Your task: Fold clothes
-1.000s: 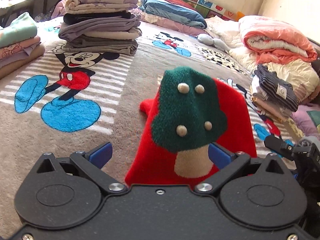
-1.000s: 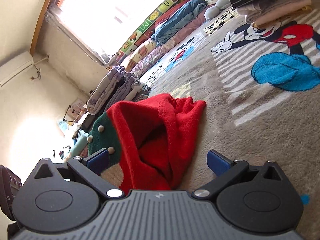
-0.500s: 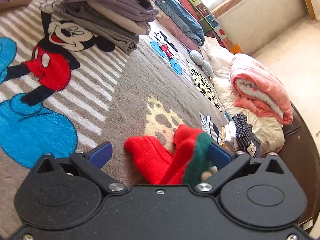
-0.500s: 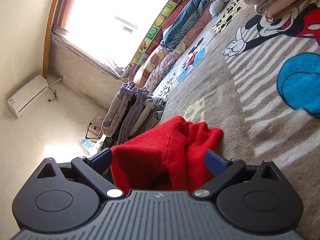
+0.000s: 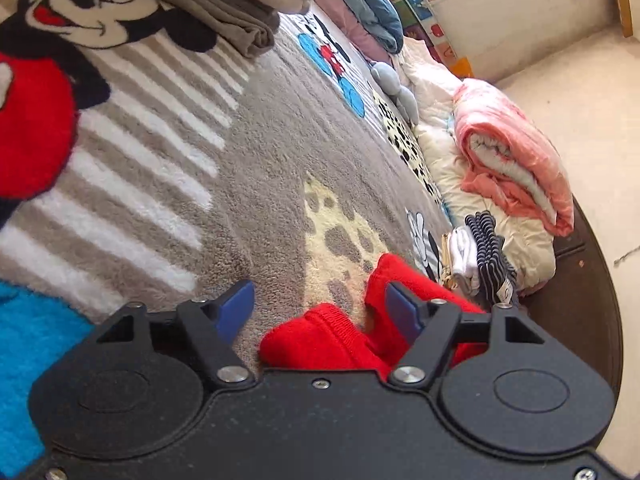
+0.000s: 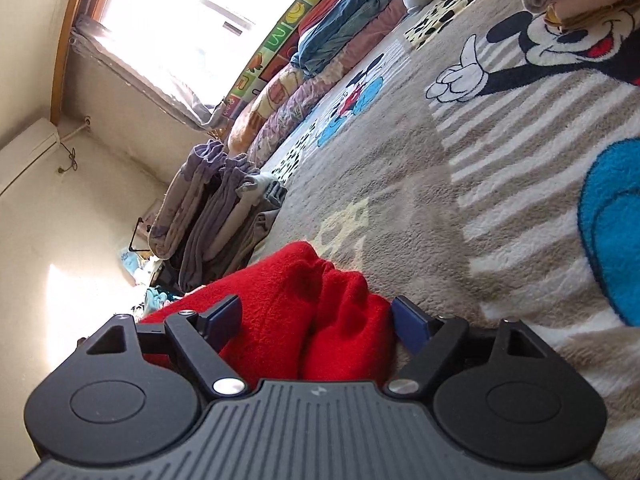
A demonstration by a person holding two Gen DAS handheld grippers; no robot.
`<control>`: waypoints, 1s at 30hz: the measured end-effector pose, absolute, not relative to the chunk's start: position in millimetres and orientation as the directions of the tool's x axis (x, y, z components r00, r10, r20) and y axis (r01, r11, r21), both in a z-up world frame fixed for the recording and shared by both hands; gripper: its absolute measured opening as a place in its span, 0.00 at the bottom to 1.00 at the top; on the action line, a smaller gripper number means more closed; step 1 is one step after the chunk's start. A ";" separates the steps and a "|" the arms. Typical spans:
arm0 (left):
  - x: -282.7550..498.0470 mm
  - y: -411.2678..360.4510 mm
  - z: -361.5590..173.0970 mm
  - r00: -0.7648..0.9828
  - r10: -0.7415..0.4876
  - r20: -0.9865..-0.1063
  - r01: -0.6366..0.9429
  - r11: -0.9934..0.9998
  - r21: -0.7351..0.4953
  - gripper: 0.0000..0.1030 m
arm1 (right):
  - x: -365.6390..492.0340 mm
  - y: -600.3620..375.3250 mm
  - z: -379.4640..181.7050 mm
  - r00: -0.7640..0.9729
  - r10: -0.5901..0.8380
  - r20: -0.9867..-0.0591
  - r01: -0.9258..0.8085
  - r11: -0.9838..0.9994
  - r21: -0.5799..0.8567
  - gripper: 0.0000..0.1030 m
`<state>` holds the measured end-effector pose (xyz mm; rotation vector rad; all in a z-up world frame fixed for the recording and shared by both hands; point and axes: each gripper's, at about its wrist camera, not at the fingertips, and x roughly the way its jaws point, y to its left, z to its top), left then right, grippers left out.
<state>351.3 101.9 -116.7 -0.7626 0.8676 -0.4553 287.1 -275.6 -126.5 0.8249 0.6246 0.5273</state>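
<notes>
Beside the folded grey stack, both spread grippers, left and right, straddled the bunched red sweater, likely to pinch it.

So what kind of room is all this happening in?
Most likely a bedroom in a home. A cartoon-mouse blanket covers a bed, stacks of folded clothes sit on it, rolled quilts lie along one edge, and a sunlit window is behind.

Black left hand-held gripper — blue fingertips, silver screws
</notes>
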 end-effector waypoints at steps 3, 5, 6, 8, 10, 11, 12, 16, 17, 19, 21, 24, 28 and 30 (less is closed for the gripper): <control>355.0 88.6 -117.8 0.548 -0.670 -0.502 0.106 0.650 -0.752 0.66 | 295.1 -271.9 -129.4 0.691 0.644 -0.329 -0.181 0.594 0.784 0.74; 353.0 80.8 -118.1 0.527 -0.682 -0.507 0.136 0.656 -0.742 0.60 | 299.8 -269.6 -131.4 0.683 0.644 -0.345 -0.178 0.604 0.777 0.64; 350.9 76.7 -116.7 0.522 -0.682 -0.512 0.160 0.668 -0.727 0.54 | 299.8 -269.3 -132.5 0.678 0.652 -0.339 -0.181 0.595 0.783 0.59; 345.4 70.0 -113.2 0.516 -0.688 -0.510 0.207 0.678 -0.705 0.33 | 299.1 -266.9 -133.3 0.669 0.663 -0.337 -0.190 0.590 0.785 0.46; 337.0 63.4 -106.7 0.520 -0.701 -0.488 0.277 0.679 -0.680 0.16 | 297.1 -265.4 -131.9 0.669 0.665 -0.332 -0.201 0.592 0.781 0.40; 331.4 59.5 -100.9 0.527 -0.708 -0.470 0.319 0.677 -0.663 0.15 | 295.4 -266.3 -130.8 0.674 0.666 -0.320 -0.209 0.586 0.783 0.35; 324.7 55.3 -94.6 0.535 -0.712 -0.456 0.363 0.681 -0.636 0.15 | 293.6 -268.1 -129.1 0.680 0.668 -0.303 -0.219 0.579 0.785 0.33; 288.5 31.4 -68.4 0.557 -0.717 -0.418 0.538 0.695 -0.476 0.13 | 282.7 -272.6 -119.7 0.692 0.681 -0.238 -0.273 0.553 0.787 0.27; 279.0 27.2 -63.5 0.568 -0.709 -0.418 0.557 0.705 -0.439 0.13 | 277.8 -273.3 -115.7 0.695 0.684 -0.221 -0.290 0.548 0.784 0.23; 260.3 20.5 -56.1 0.581 -0.695 -0.423 0.583 0.718 -0.380 0.13 | 267.6 -274.8 -107.6 0.701 0.688 -0.186 -0.324 0.540 0.776 0.18; 241.0 14.4 -50.0 0.590 -0.685 -0.427 0.608 0.725 -0.323 0.13 | 253.4 -278.8 -99.7 0.709 0.690 -0.149 -0.354 0.531 0.770 0.15; 211.9 5.1 -40.7 0.605 -0.670 -0.431 0.642 0.730 -0.235 0.12 | 228.8 -284.4 -90.1 0.701 0.704 -0.116 -0.389 0.513 0.765 0.13; 157.3 -13.8 -30.8 0.650 -0.628 -0.428 0.661 0.745 -0.089 0.12 | 203.6 -284.8 -83.6 0.693 0.713 -0.105 -0.392 0.495 0.775 0.13; 131.4 -26.4 -34.3 0.674 -0.590 -0.445 0.662 0.750 0.007 0.12 | 186.5 -282.4 -82.7 0.688 0.719 -0.099 -0.393 0.484 0.782 0.13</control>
